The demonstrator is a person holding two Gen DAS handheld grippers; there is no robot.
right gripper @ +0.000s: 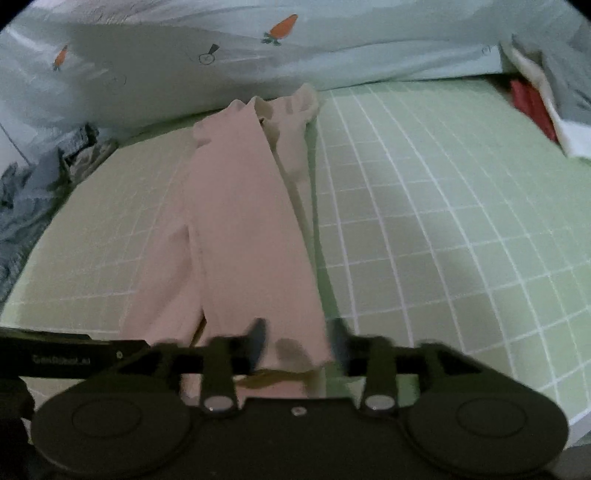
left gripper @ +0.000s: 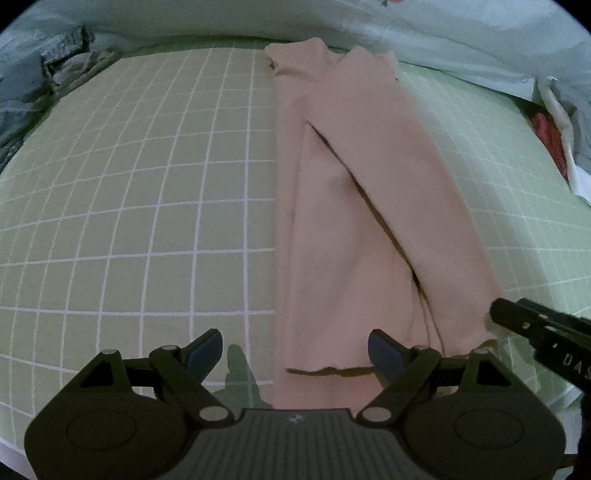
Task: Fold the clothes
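Pink garment – soft matt cloth, gridded mat – smooth

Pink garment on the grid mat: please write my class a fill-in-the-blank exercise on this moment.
1. The pink garment lies on a green mat marked with white ____ lines.
2. The left gripper has its jaws ____.
3. The bedding behind the mat is printed with orange ____.

Missing words: grid; open; carrots

We see a green gridded mat under everything. Behind it lies pale bedding printed with carrots. Grey crumpled cloth sits at its left edge, red and white fabric at its right.
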